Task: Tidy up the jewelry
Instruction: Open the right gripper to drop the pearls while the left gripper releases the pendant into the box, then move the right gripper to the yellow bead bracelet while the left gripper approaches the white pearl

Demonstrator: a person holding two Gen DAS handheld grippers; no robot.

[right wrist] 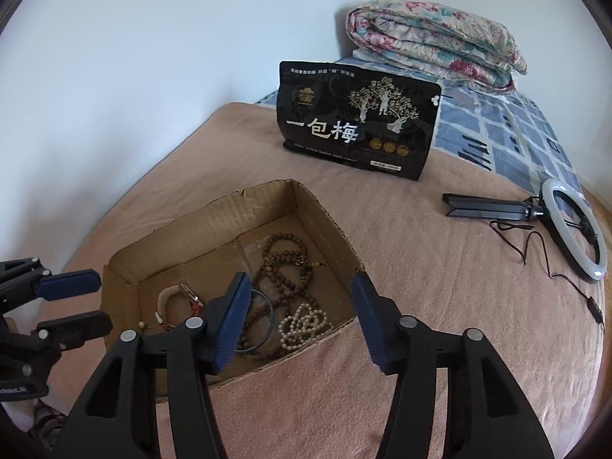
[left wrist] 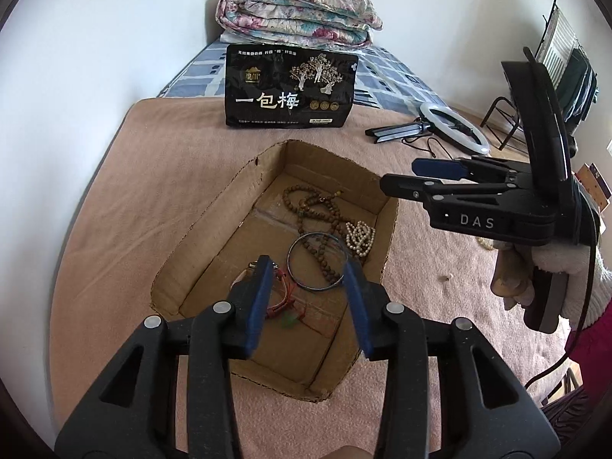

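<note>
While both tools hang empty above the cardboard box (left wrist: 267, 176), I judge the step in hand to be choosing and lifting one piece of jewelry out of the pile without dragging the rest along. My left gripper (left wrist: 310, 298) sits over the near end of the box with its fingers apart, framing the blue bangle (left wrist: 302, 285) and, just to the left, the red cord bracelet (left wrist: 285, 300). My right gripper (right wrist: 298, 317), fingers also spread and holding nothing, hovers over the right near wall of the box, close above the white pearl strand (right wrist: 302, 327). The brown bead necklace (right wrist: 281, 264) lies coiled along the middle and far part of the box floor, crossing through the bangle and touching the pearls, so everything there is tangled together. I would go for the bangle's free near rim with the left tool, coming straight down and closing on the thin ring alone, then raise it slowly and watch whether the brown beads ride up with it. A black snack pouch (right wrist: 359, 120) stands on the pink blanket (right wrist: 440, 287) beyond the box, and a ring light (right wrist: 573, 229) lies far right.
</note>
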